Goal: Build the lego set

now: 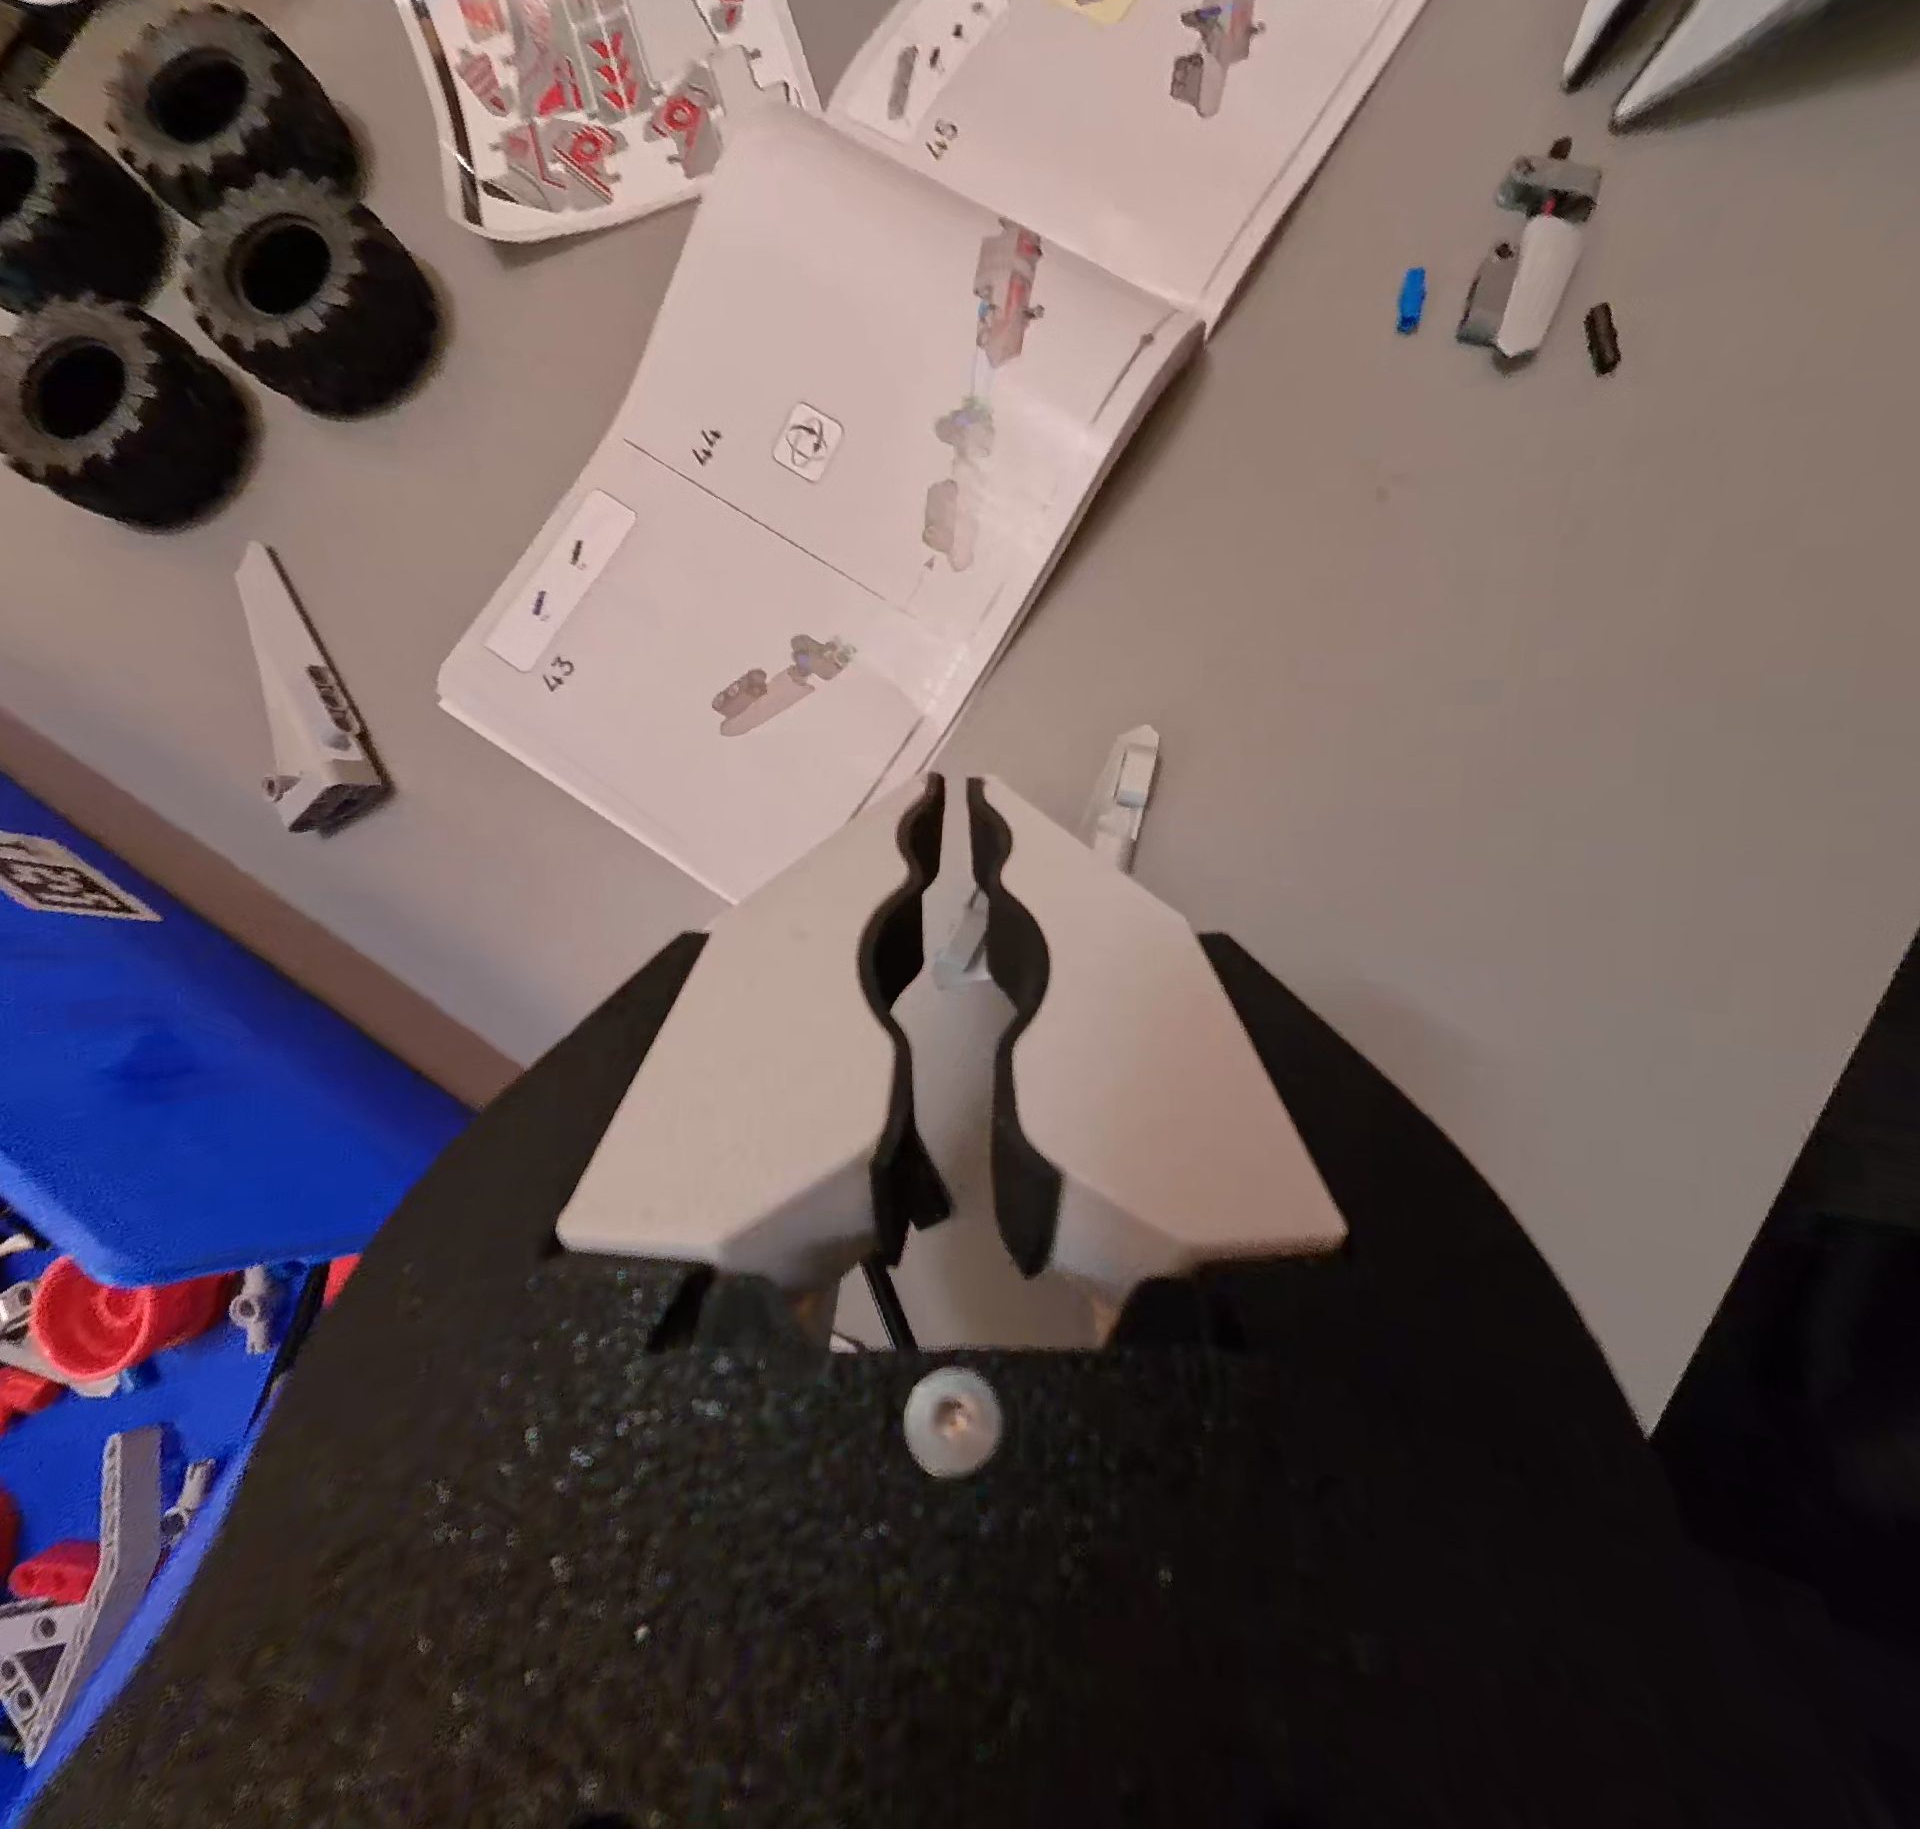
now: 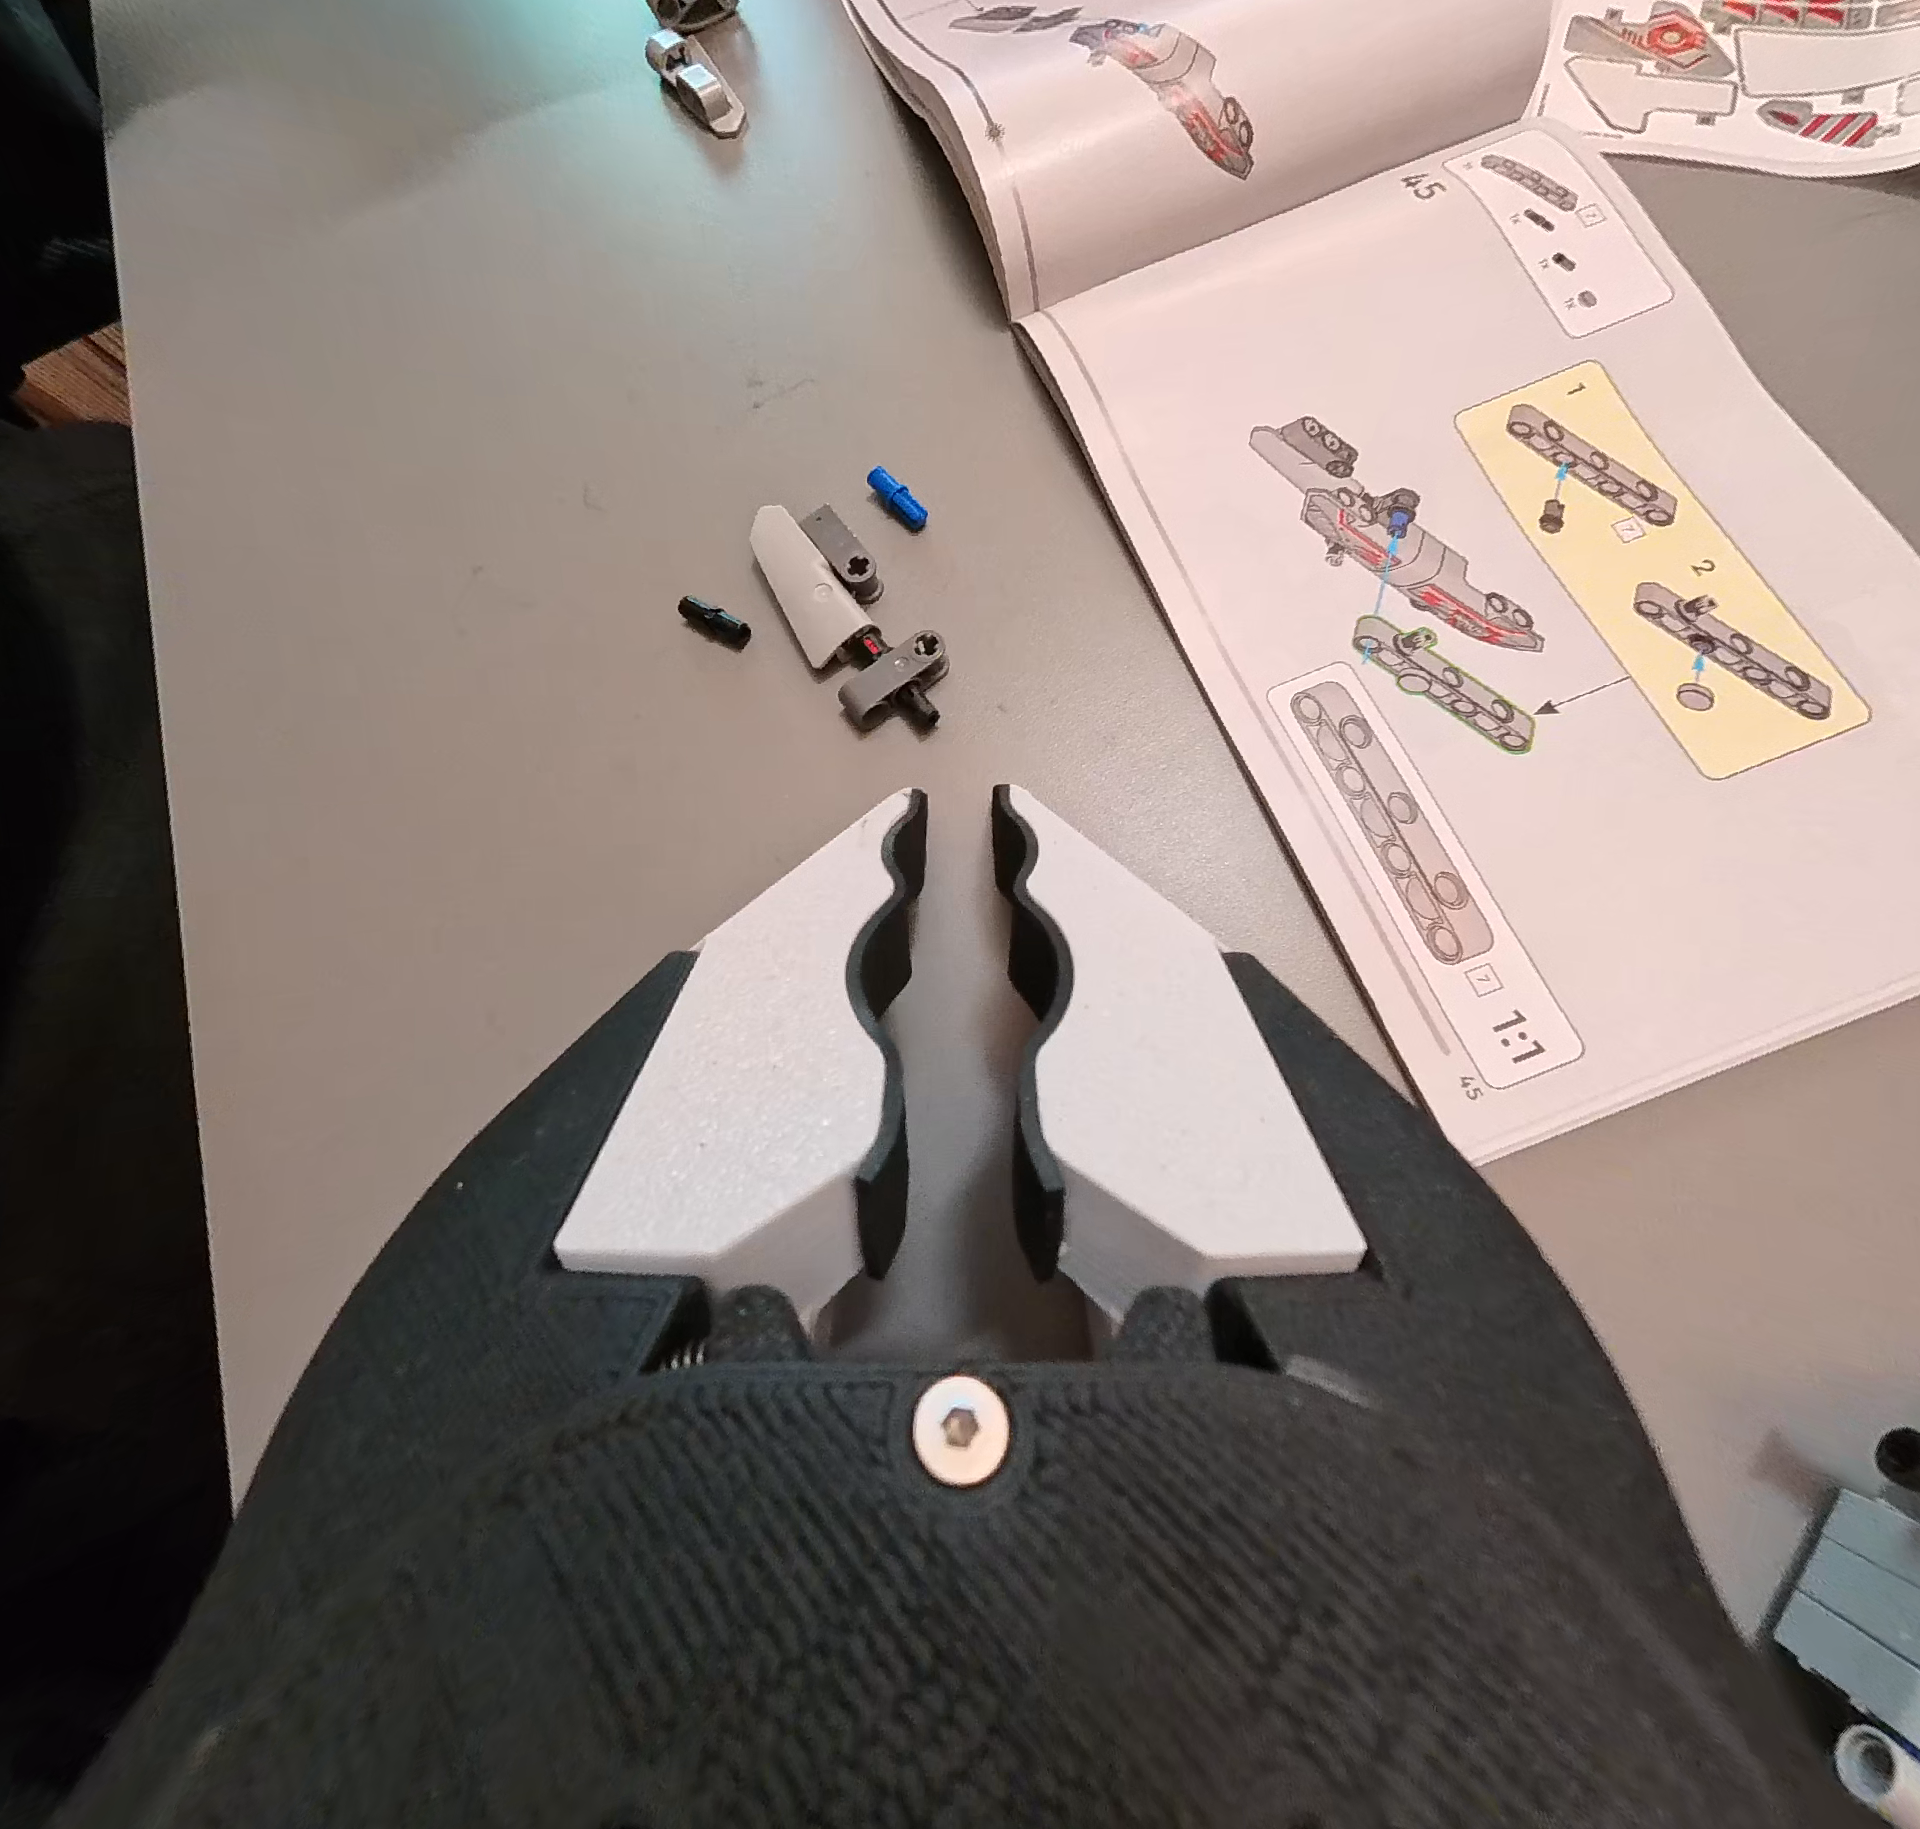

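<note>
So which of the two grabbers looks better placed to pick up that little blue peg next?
Probably the right gripper: its jaws are parted and empty, with the blue peg just ahead. The left gripper already grips a white piece and sits farther away.

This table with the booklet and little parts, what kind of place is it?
Likely a hobby or work table set up for building a toy kit: an open instruction booklet, a sticker sheet, four black tyres and a blue bin of loose pieces.
</note>
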Motion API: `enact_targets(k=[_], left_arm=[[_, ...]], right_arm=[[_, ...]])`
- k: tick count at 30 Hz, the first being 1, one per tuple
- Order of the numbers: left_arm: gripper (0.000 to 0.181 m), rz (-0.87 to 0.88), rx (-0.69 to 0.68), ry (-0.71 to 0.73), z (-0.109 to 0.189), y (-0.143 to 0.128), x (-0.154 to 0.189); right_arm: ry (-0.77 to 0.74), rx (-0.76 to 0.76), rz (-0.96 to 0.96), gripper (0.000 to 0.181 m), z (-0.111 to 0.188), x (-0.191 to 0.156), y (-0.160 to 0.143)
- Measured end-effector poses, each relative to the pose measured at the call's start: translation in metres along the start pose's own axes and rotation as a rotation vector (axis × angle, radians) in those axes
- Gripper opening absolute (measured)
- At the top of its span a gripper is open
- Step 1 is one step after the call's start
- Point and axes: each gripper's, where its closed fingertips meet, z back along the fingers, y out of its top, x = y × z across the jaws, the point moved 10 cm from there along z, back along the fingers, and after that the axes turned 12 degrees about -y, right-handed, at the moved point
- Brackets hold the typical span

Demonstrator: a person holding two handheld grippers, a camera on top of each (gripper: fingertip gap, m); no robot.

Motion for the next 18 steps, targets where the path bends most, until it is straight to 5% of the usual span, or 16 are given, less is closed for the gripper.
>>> enact_targets(k=[1, 18], left_arm=[[0.002, -0.003, -0.002, -0.012, -0.001, -0.001, 0.000], [0.004, -0.026, 0.030, -0.147, -0.022, 0.004, 0.006]], right_arm=[[-0.001, 0.000, -0.001, 0.011, 0.000, 0.000, 0.000], [0.000, -0.003, -0.017, 0.008, -0.001, 0.002, 0.000]])
